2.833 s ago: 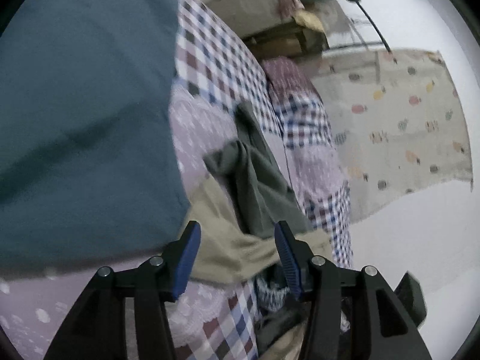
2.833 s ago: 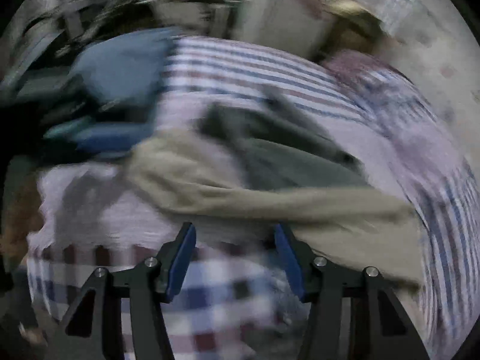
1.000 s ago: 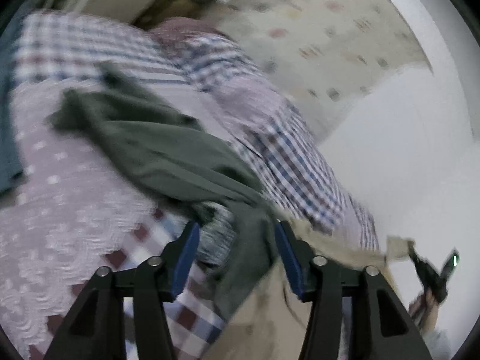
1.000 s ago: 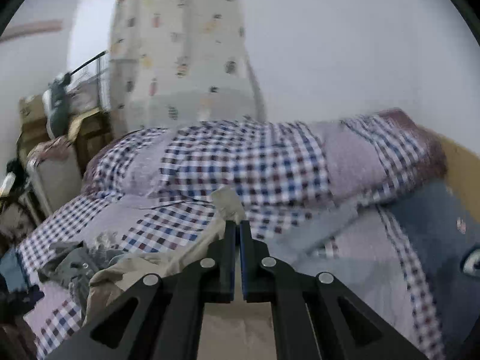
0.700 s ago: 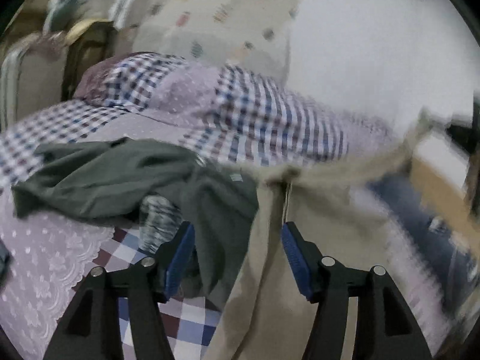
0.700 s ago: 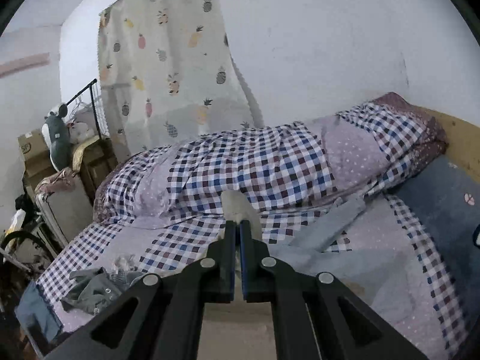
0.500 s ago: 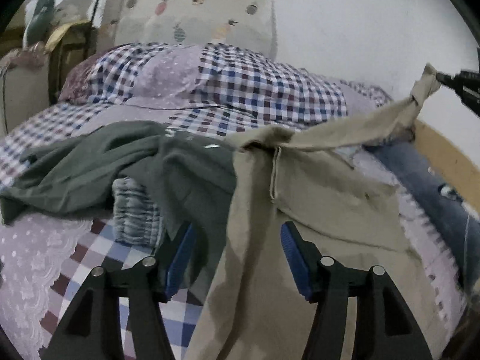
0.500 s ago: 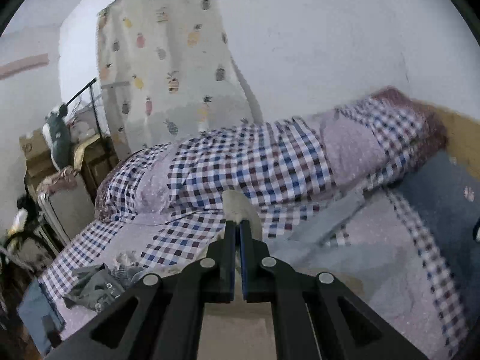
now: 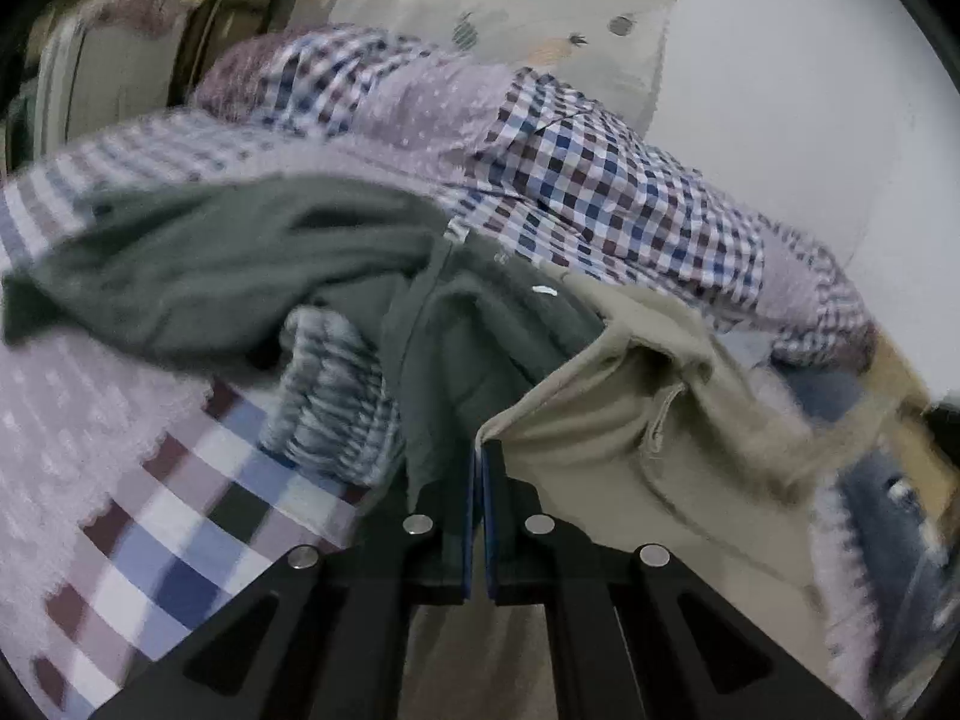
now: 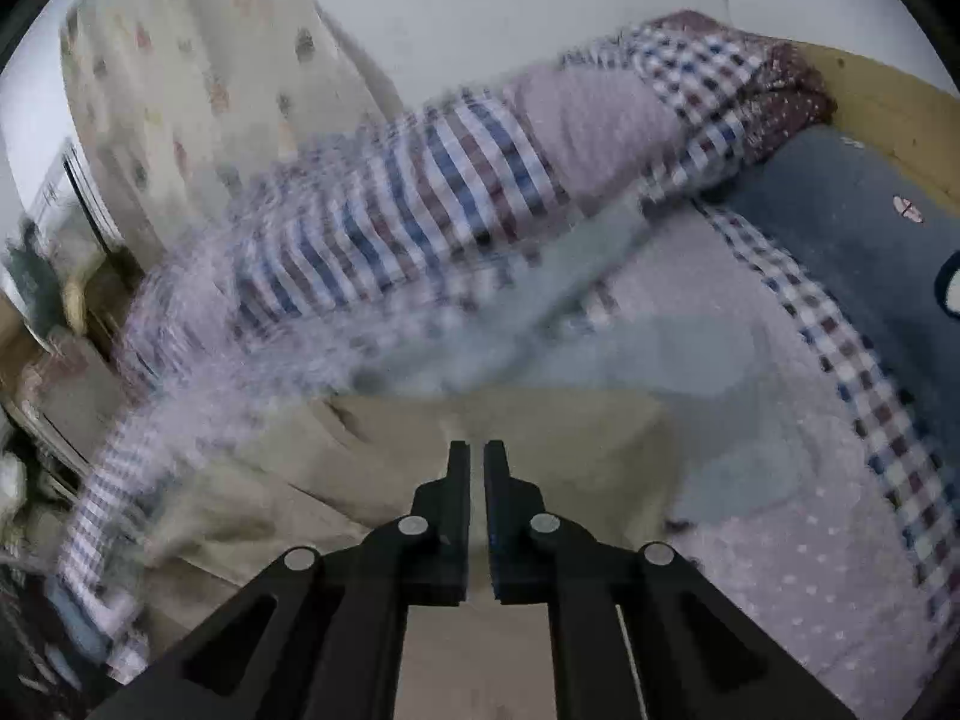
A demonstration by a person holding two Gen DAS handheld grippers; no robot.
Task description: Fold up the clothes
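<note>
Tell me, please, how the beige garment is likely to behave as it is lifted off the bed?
The beige garment will probably hang floppy: it already drapes in soft folds from the left hand-held gripper. It likely feels light, since pinched edges hold it. It may drag the dark green garment lying against it.

I see the beige garment [image 9: 630,420] draped ahead-right of my left hand-held gripper [image 9: 480,450], one corner pinched; a dark green garment [image 9: 240,258] lies crumpled ahead-left.
</note>
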